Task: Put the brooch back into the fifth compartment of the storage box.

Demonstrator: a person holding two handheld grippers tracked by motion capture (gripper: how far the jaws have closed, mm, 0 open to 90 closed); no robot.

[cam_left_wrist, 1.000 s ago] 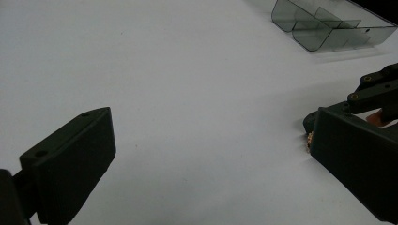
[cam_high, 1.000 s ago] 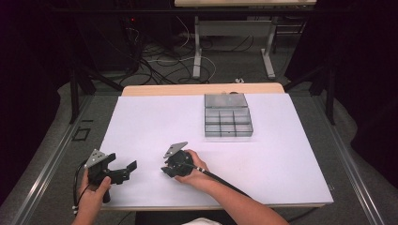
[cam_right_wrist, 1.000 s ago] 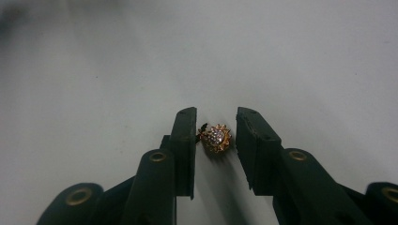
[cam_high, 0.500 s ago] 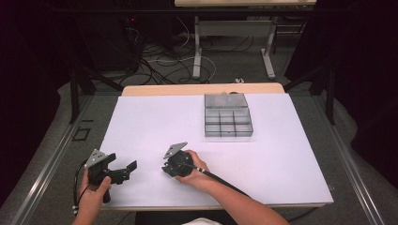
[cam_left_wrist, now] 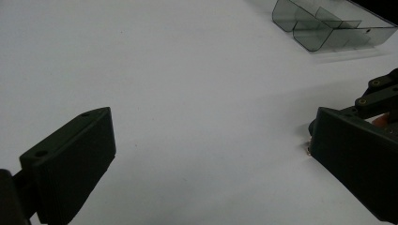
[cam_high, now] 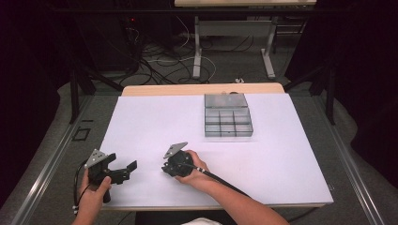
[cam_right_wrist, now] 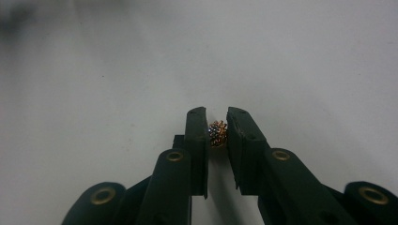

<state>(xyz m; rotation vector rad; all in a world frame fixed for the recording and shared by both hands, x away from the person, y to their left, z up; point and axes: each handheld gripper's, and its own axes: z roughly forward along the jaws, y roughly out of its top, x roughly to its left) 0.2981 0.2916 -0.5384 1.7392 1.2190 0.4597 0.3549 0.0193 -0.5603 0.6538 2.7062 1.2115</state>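
Note:
A tiny spiky bead (cam_right_wrist: 218, 133), gold and silver, sits on the white table sheet between the tips of my right gripper (cam_right_wrist: 217, 123). Both pads press on it, so that gripper is shut on the bead. In the high view the right gripper (cam_high: 170, 168) rests low on the sheet near the front middle, a hand wrapped around it. My left gripper (cam_high: 127, 169) is held at the front left corner, pointing right toward the other one. Its jaws stand wide apart in the left gripper view (cam_left_wrist: 209, 126), with only bare sheet between them.
A clear smoky compartment box (cam_high: 228, 117) stands toward the back of the white sheet (cam_high: 281, 164), right of centre; it also appears at the upper right as the box (cam_left_wrist: 328, 23). Table legs and cables lie on the floor beyond the far edge.

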